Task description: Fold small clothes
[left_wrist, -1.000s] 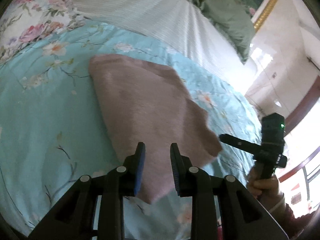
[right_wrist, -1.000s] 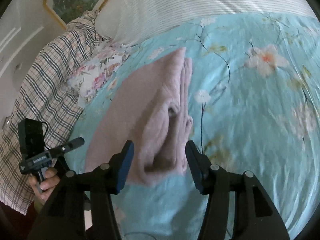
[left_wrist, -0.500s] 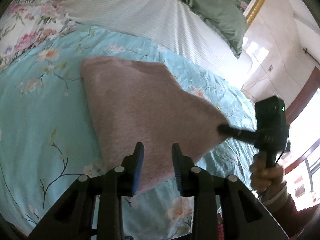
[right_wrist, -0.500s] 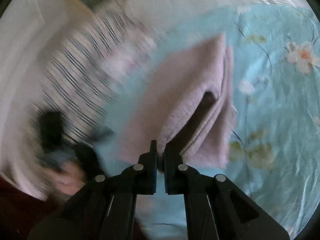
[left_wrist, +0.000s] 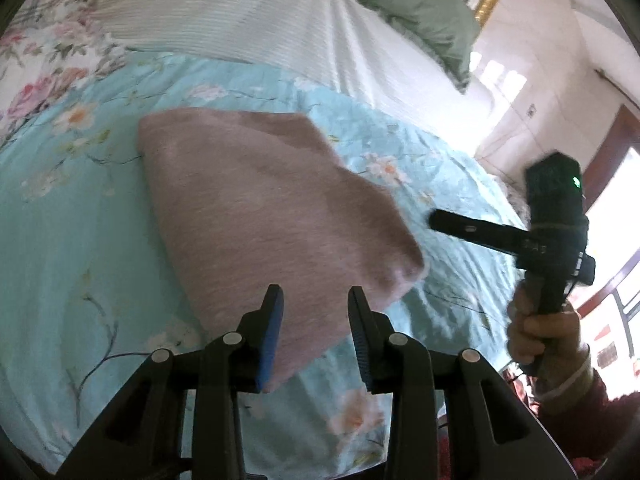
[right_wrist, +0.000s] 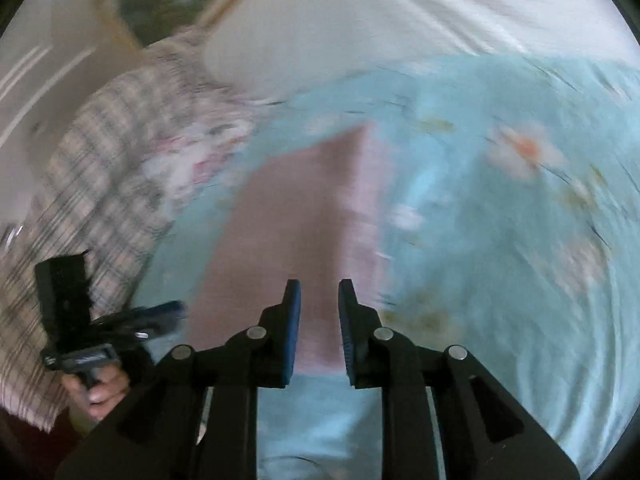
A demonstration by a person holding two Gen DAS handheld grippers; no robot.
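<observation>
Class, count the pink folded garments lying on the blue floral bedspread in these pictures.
1. The pink folded garment lies mid-bedspread, just ahead of both grippers; others may lie out of view.

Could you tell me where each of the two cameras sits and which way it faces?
Left wrist: sits on the left gripper, looks down over the bed at the pink cloth; its open fingers show, plus the right gripper and the hand holding it.
Right wrist: sits on the right gripper, looks down at the cloth, blurred; its fingers, just opening with nothing between, show, plus the left gripper.
Shared: cloth, bed, the other gripper.
</observation>
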